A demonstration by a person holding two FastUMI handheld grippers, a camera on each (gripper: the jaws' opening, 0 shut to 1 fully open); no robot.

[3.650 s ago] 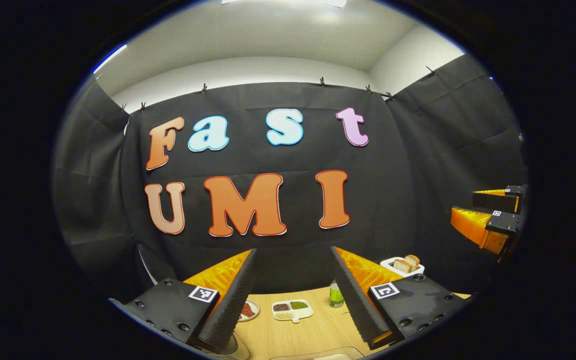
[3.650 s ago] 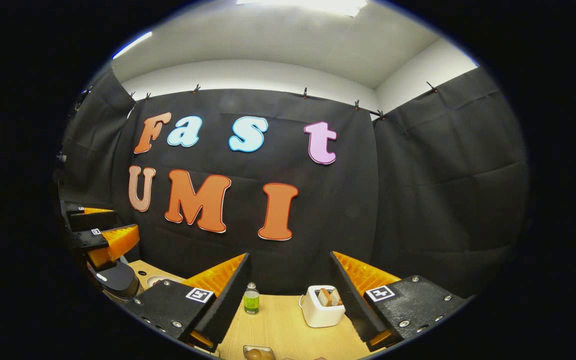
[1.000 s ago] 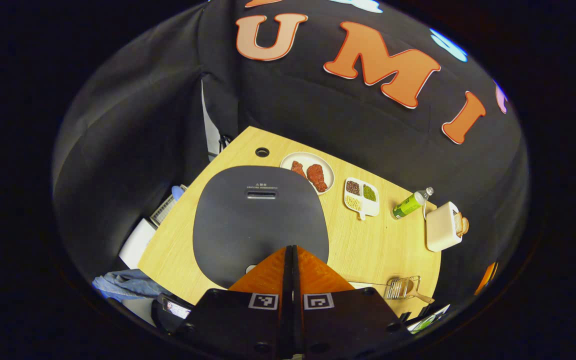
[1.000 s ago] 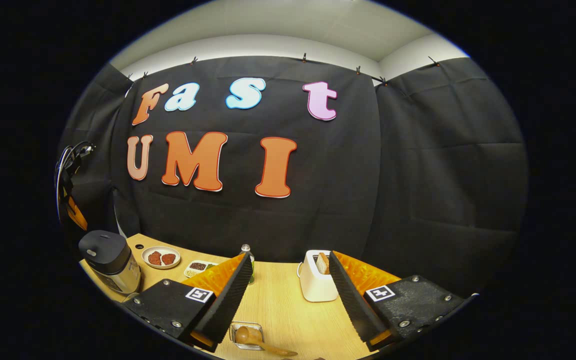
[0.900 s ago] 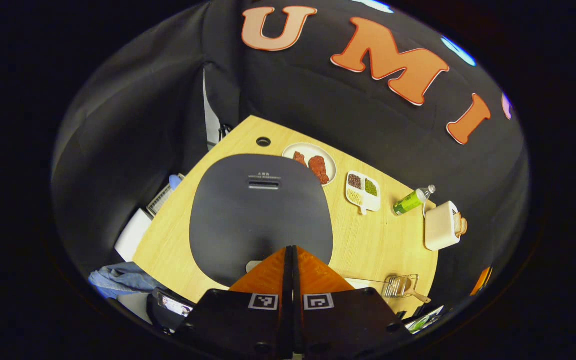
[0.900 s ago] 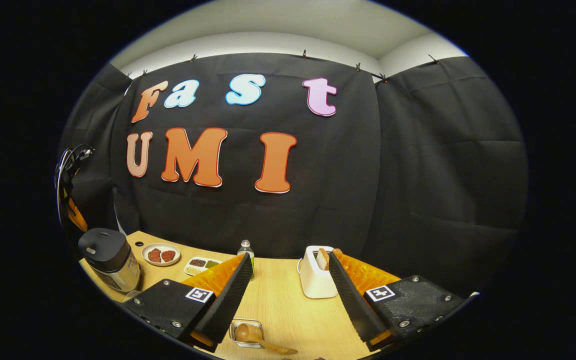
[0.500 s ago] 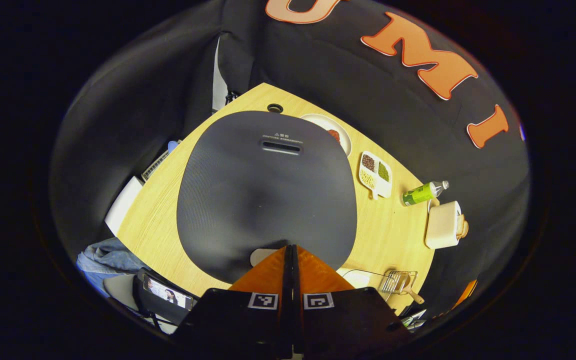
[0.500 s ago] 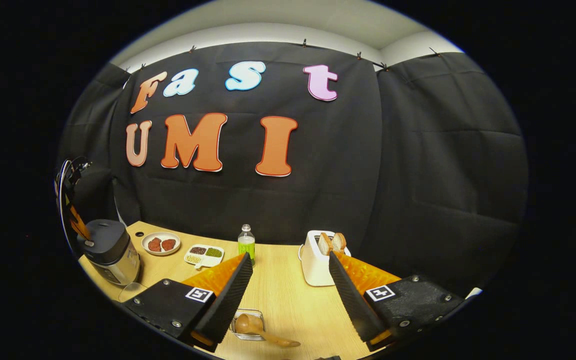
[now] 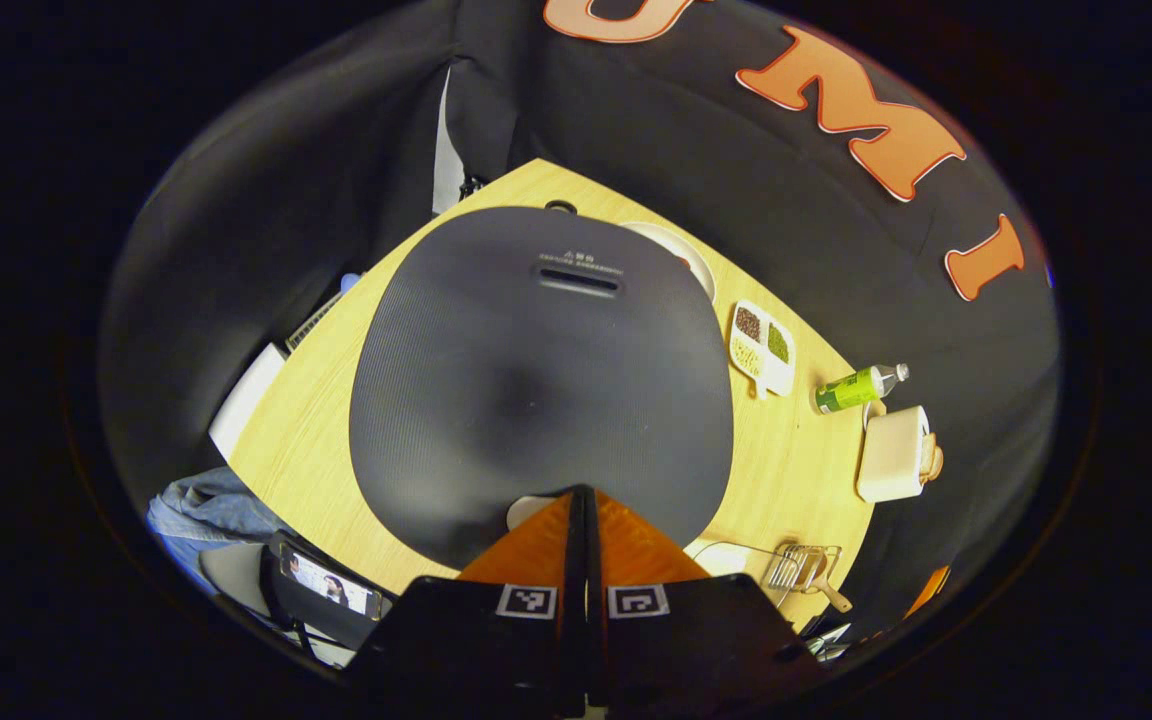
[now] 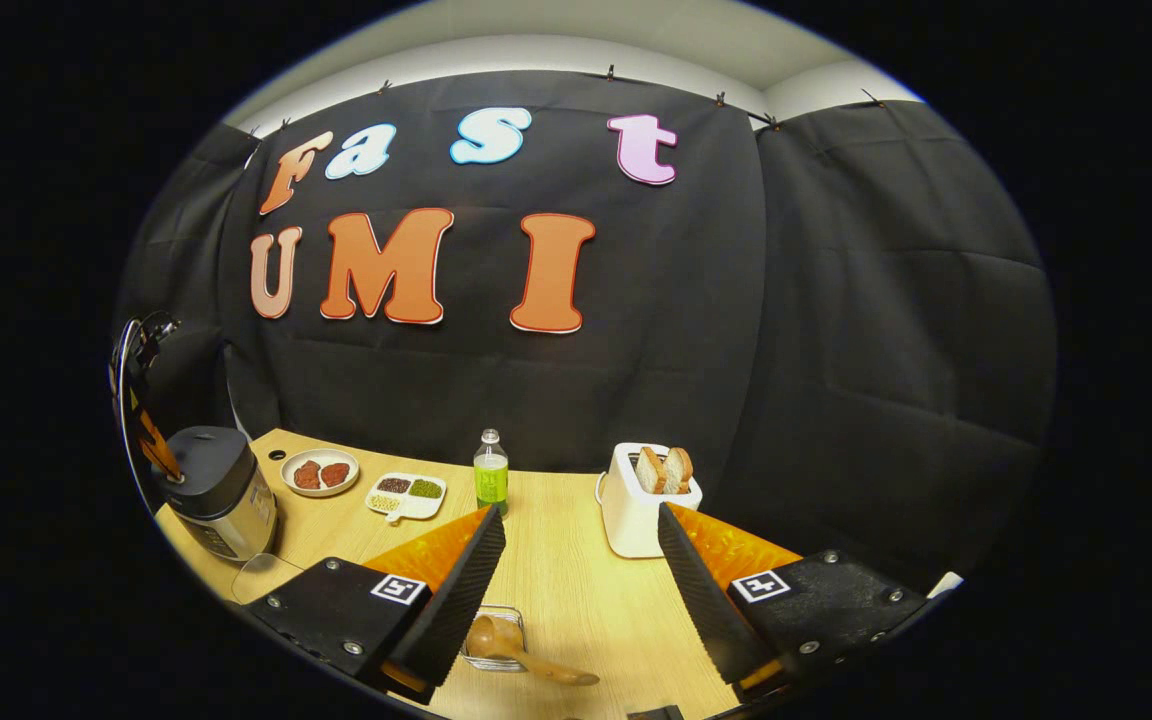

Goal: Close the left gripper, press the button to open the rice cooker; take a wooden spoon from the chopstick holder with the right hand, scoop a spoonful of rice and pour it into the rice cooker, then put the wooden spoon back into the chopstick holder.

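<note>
My left gripper (image 9: 578, 500) is pressed together right over the rice cooker (image 9: 541, 370) button, lid not open yet. Right gripper (image 10: 576, 560) spread wide, wooden spoon (image 10: 521, 652) untouched just below it, well right of the cooker.

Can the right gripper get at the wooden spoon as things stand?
Probably yes. The right gripper is open, and the wooden spoon lies just below and ahead of it in its holder, bowl and handle exposed, with nothing over it.

Rice cooker (image 10: 216, 490) left of plate (image 10: 320, 472), tray (image 10: 406, 496), bottle (image 10: 490, 474), toaster (image 10: 644, 510)
</note>
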